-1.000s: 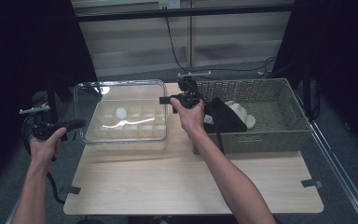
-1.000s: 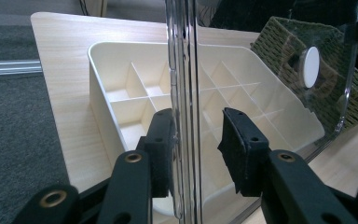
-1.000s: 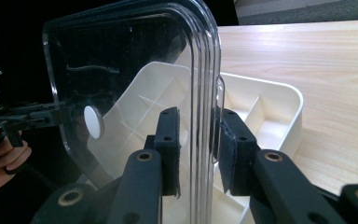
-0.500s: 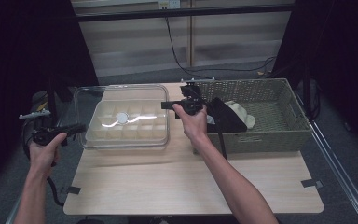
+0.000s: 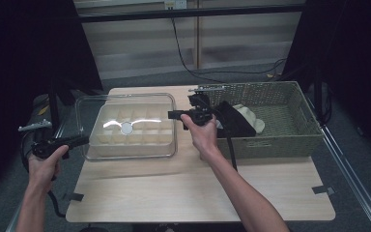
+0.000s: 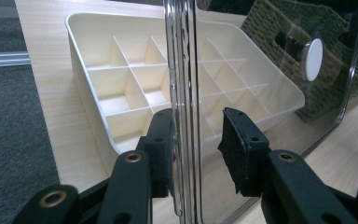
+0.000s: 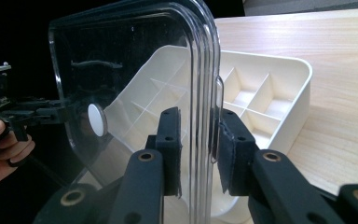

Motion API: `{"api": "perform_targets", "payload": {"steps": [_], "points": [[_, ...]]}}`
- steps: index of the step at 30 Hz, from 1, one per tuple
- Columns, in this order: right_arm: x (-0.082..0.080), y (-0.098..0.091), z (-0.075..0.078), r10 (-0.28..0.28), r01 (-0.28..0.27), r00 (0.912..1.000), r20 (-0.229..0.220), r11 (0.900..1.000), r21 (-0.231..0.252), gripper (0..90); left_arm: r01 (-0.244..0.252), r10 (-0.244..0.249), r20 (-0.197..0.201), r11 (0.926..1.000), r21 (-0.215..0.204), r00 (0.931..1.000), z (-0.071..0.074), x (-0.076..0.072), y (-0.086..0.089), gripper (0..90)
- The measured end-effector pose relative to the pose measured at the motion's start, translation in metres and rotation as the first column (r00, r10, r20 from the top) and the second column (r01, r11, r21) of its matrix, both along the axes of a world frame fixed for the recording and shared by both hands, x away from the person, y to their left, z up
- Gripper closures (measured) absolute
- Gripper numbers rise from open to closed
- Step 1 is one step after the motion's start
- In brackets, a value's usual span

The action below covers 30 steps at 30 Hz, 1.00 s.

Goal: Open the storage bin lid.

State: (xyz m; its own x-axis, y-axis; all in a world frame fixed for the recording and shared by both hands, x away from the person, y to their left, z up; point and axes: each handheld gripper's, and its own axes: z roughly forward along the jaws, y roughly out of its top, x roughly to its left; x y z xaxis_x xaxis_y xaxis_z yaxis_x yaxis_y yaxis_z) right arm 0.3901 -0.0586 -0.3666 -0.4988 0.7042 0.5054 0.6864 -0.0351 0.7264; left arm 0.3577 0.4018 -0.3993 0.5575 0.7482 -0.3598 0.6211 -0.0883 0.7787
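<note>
I'm holding the clear lid (image 5: 125, 126) by its 2 short edges, 1 pair of tongs on each side. My left tongs (image 6: 198, 149) are straddling the lid's rim, jaws narrow, the left pad against the plastic and the right pad standing a little off it, so I'm not certain that grip is firm. My right tongs (image 7: 199, 151) are doing the same on the opposite edge, both pads close in on the rim and apparently pinching it. The lid, with its white round knob (image 7: 97, 120), is hanging between my 2 tongs, just above the cream divided tray (image 6: 121, 79), which is sitting on the wooden table (image 5: 198, 188). So the lid is gripped and off the tray; setting it somewhere is what I judge is left. The woven basket (image 5: 290, 140) is waiting just beyond my right tongs, with a dark thing and a pale thing inside.
</note>
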Motion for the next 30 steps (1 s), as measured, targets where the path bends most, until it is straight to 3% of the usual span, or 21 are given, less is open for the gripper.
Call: {"api": "perform_targets", "payload": {"steps": [11, 30], "points": [[-0.016, -0.003, -0.001, 0.003, -0.003, 0.9999, 0.015, 0.9998, -0.020, 72.8, 0.016, -0.016, 0.007, 0.9999, 0.002, 0.9998, -0.009, -0.017, -0.004, 64.6], [-0.042, 0.000, -0.015, 0.027, -0.027, 0.9996, -0.003, 0.9994, -0.020, 72.9, 0.011, -0.011, -0.005, 0.9999, -0.004, 0.9999, -0.020, -0.044, 0.002, 64.7]]}}
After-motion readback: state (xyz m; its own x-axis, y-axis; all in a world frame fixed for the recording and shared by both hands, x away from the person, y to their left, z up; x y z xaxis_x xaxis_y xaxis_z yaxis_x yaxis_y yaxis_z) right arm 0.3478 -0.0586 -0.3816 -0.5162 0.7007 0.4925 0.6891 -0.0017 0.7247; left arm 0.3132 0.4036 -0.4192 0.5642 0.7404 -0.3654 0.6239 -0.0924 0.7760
